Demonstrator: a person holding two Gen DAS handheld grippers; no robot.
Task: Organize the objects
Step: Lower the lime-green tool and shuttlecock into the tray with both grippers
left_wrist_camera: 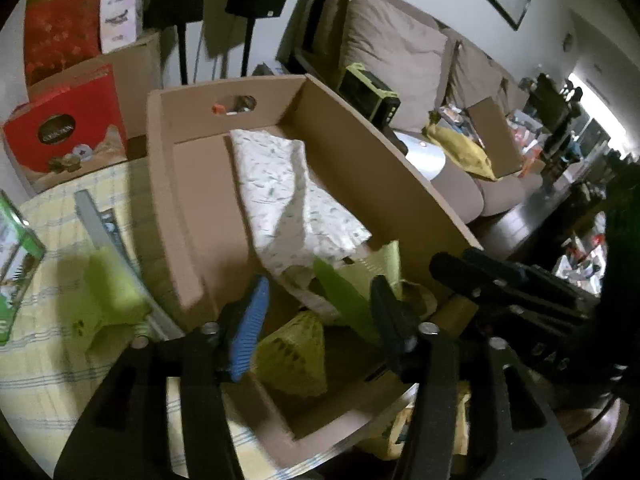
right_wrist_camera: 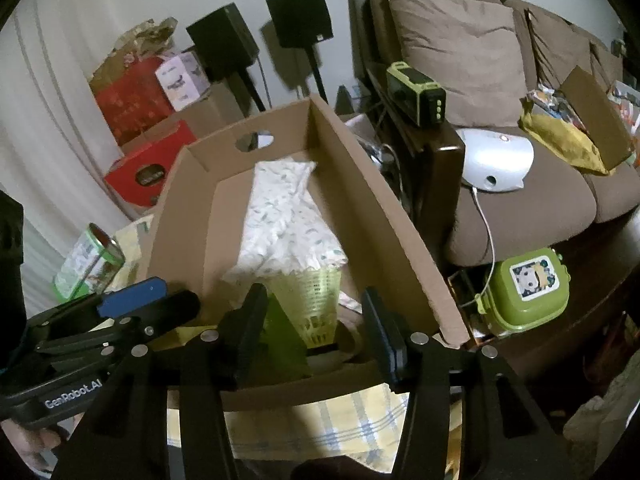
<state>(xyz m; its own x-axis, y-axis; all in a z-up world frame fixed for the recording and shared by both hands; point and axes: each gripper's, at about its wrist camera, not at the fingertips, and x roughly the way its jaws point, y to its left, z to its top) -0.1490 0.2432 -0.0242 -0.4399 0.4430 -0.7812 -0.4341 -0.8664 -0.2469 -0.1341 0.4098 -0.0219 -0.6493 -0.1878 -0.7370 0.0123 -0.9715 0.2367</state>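
An open cardboard box [left_wrist_camera: 360, 152] [right_wrist_camera: 372, 208] stands on a table with a yellow checked cloth [left_wrist_camera: 60, 360] [right_wrist_camera: 344, 416]. Inside lie a white patterned cloth [left_wrist_camera: 288, 200] [right_wrist_camera: 288, 224], a yellow-green mesh basket [right_wrist_camera: 316, 300] [left_wrist_camera: 296, 352] and a green plastic piece [left_wrist_camera: 340, 292] [right_wrist_camera: 282, 336]. My left gripper [left_wrist_camera: 320, 320] is open over the box's near end, nothing between its fingers. My right gripper [right_wrist_camera: 316, 332] is open at the box's near wall, around the basket and green piece without gripping them. The left gripper shows in the right view [right_wrist_camera: 152, 300].
A brown sofa [right_wrist_camera: 520, 184] with clutter stands to the right, with a green lunch box [right_wrist_camera: 528, 288] below it. Red boxes [left_wrist_camera: 68, 128] and speaker stands [right_wrist_camera: 304, 16] are behind. A green jar [right_wrist_camera: 88, 264] and yellow-green item [left_wrist_camera: 108, 296] sit on the table, left.
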